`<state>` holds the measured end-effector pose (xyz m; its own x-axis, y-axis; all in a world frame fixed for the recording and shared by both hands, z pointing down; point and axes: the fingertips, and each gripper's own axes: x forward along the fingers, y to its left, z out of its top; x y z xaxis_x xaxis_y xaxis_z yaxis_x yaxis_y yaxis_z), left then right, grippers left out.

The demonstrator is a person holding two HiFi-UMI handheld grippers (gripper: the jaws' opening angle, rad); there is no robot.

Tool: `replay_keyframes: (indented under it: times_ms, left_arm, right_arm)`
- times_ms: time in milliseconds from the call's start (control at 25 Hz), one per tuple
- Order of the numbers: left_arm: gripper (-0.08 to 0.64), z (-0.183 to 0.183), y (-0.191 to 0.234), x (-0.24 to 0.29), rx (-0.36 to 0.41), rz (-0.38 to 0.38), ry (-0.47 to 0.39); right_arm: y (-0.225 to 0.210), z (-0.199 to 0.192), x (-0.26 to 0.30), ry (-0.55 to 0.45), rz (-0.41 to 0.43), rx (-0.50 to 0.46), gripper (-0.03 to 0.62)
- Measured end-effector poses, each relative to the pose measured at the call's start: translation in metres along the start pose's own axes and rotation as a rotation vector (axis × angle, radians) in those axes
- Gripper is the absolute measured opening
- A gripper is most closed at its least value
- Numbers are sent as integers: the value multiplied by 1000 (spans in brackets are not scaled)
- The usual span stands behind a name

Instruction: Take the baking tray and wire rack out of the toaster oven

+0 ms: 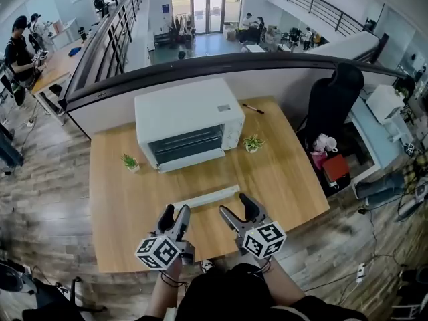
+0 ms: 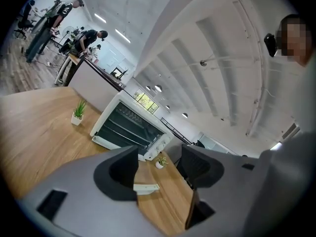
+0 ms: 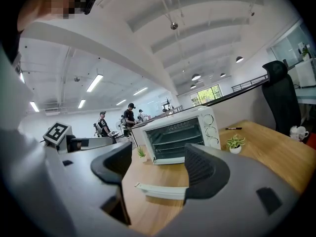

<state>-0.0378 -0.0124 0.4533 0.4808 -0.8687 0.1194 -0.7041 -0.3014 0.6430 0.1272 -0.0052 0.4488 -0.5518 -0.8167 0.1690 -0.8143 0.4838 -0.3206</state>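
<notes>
Left gripper [image 1: 175, 211], right gripper [image 1: 235, 204]: jaws apart above wooden table [image 1: 287, 172]; toaster oven [image 1: 187, 122] farther back

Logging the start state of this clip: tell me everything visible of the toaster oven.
The toaster oven is a white, boxy appliance standing upright on the far half of the wooden table, front toward the person. Its wide dark glass door looks shut, wire shelves showing through it. Three round knobs sit in a column at the front's right. A potted plant stands apart on one side, a second potted plant on the other; only the table touches it.
</notes>
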Motion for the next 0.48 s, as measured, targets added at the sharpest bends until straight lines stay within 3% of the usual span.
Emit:
replay_keyframes:
  times_ms: [480]
  left_arm:
    - [272,22,39,80,-119,40,-41]
  right_arm:
    - [-59,18,84,22,14,163,316]
